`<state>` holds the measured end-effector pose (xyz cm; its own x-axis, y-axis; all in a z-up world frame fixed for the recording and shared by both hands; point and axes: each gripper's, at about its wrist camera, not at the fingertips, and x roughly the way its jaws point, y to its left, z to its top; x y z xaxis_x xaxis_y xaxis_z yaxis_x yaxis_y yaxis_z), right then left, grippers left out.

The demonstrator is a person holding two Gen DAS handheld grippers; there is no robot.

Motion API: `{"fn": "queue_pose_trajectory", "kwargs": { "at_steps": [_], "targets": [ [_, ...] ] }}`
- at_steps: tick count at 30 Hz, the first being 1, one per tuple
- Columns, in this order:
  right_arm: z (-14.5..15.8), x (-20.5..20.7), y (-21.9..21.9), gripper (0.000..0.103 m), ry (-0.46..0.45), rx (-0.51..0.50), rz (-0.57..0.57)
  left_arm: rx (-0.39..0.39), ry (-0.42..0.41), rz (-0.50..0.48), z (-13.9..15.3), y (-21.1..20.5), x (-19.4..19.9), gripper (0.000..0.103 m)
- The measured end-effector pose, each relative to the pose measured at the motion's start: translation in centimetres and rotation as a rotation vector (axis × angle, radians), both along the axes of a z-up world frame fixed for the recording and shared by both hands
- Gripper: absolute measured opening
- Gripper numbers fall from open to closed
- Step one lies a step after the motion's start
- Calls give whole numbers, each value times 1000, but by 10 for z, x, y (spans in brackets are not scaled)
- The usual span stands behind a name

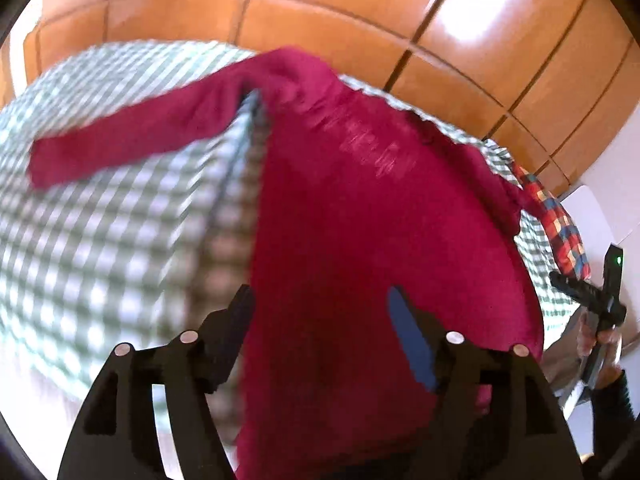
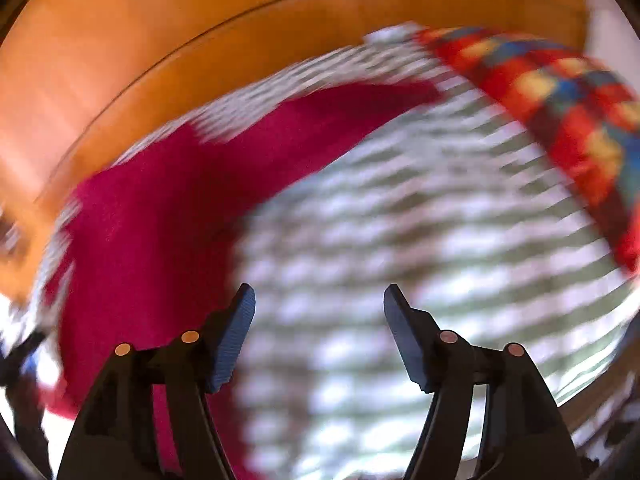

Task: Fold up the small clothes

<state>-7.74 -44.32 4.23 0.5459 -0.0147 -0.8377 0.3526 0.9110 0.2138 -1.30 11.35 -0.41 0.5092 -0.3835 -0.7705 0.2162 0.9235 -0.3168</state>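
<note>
A crimson long-sleeved top (image 1: 360,208) lies spread on a green-and-white checked cloth (image 1: 100,220), one sleeve (image 1: 120,148) stretched out to the left and a faint pale print on its chest. My left gripper (image 1: 320,304) hovers over its lower body, jaws open and nothing pinched between them. In the right wrist view the same top (image 2: 160,208) fills the left side, its other sleeve running up to the right. My right gripper (image 2: 320,304) stands open over the bare checked cloth (image 2: 420,240), just right of the top's edge. Both views are blurred.
A bright red, yellow and blue checked garment (image 2: 560,100) lies bunched at the cloth's right edge, also seen in the left wrist view (image 1: 564,232). Orange wooden panels (image 1: 320,4) stand behind. A hand holding the other gripper (image 1: 592,296) shows at the right edge.
</note>
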Motion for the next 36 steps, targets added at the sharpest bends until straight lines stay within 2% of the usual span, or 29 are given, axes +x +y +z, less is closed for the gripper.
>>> {"fn": "queue_pose_trajectory", "kwargs": {
  "at_steps": [2, 3, 5, 8, 10, 11, 12, 13, 14, 15, 20, 23, 26, 29, 32, 34, 36],
  "targets": [
    [6, 18, -21, 66, -6, -151, -83, -1, -27, -26, 3, -24, 9, 74],
    [7, 28, -23, 66, -10, -217, -87, 2, -44, -51, 4, -41, 17, 74],
    [9, 46, -26, 66, -4, -361, -59, 16, -62, -92, 0, -68, 26, 74],
    [6, 79, -13, 66, 18, -597, 53, 37, -68, -149, -8, -102, 40, 74],
    [-2, 94, -13, 66, 45, -696, 134, 35, -64, -193, -10, -121, 46, 74],
    [-9, 106, -10, 64, 73, -740, 181, 33, -62, -204, -11, -127, 46, 74],
    [-14, 114, -11, 46, 97, -758, 215, 32, -60, -215, -11, -132, 47, 74],
    [-19, 121, -9, 14, 125, -772, 237, 30, -56, -224, -12, -137, 50, 74],
    [-23, 128, -11, 8, 160, -786, 251, 27, -55, -227, -13, -137, 51, 74],
    [-21, 132, -14, 8, 171, -780, 246, 27, -54, -229, -14, -141, 53, 74],
    [35, 115, -25, 7, 57, -693, 133, 59, -70, -227, -20, -141, 60, 74],
    [86, 92, -47, 7, -20, -630, 23, 55, -37, -226, -30, -141, 68, 76],
    [110, 89, -76, 7, -30, -606, -71, 52, -8, -216, -40, -143, 76, 76],
    [103, 100, -113, 7, 49, -621, -187, 56, -18, -211, -41, -145, 78, 76],
    [72, 113, -165, 7, 184, -636, -335, 54, -17, -192, -41, -144, 83, 76],
    [54, 117, -186, 7, 226, -613, -379, 57, -12, -183, -43, -143, 86, 76],
    [32, 125, -198, 7, 281, -637, -407, 72, -11, -182, -46, -144, 89, 76]
  ]
}}
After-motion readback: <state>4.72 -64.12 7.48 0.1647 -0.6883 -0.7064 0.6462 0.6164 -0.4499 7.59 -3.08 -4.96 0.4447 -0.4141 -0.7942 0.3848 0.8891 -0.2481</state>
